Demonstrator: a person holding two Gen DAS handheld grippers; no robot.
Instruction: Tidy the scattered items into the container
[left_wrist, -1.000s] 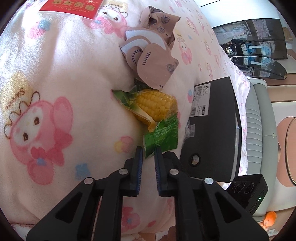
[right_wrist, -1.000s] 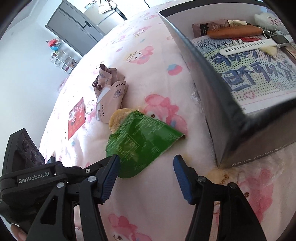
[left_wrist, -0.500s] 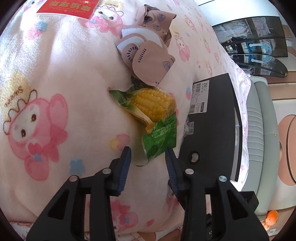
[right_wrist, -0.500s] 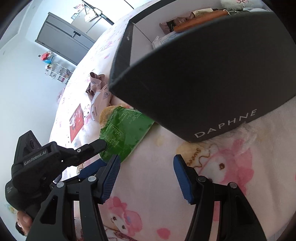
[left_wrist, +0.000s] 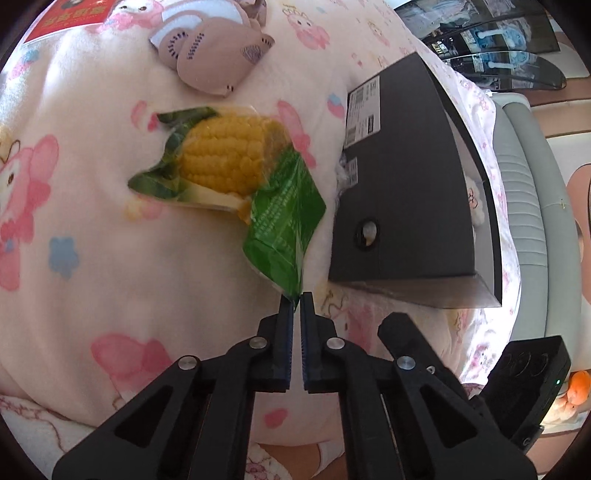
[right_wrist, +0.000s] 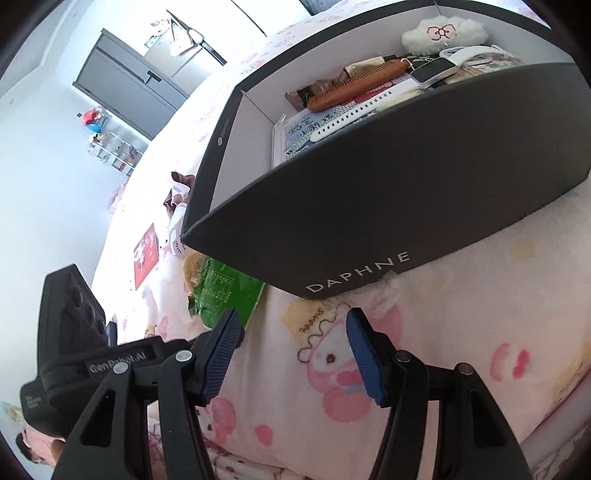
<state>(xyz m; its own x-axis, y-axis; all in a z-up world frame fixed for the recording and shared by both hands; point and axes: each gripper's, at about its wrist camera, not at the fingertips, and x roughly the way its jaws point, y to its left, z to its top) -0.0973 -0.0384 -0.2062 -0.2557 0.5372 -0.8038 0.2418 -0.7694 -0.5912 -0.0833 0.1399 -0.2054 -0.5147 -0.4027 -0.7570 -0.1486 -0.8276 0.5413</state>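
Left gripper (left_wrist: 296, 306): its blue-padded jaws were pressed nearly together, pinching the near green corner of the corn packet (left_wrist: 236, 173); the same gripper showed in the right wrist view (right_wrist: 236, 334) at the lower left, its tips against the packet's green edge.
Right gripper (right_wrist: 291, 354): spread wide and holding nothing, it hung over the blanket (right_wrist: 443, 332) in front of the box's lettered wall.
Corn packet: a clear and green plastic pack with a yellow cob inside; it lay on the blanket just left of the box (left_wrist: 406, 192), its far end down on the fabric while the near corner rose into the left gripper's grip. In the right wrist view (right_wrist: 225, 291) only its green half showed, tucked beside the box's near corner.
Box: a dark grey open-topped carton with white inside walls and "DAPHNE" printed on one side (right_wrist: 388, 206); it sat on the blanket.
Box contents: a brown comb (right_wrist: 358, 85), a white strap (right_wrist: 362, 112), a smartwatch (right_wrist: 432, 72) and a white fluffy pouch with a pink bow (right_wrist: 443, 31) lay inside.
Face masks (left_wrist: 214, 55): a beige pile lay on the blanket beyond the corn packet, apart from it.
Red card (left_wrist: 74, 14): flat on the blanket at the far left edge.
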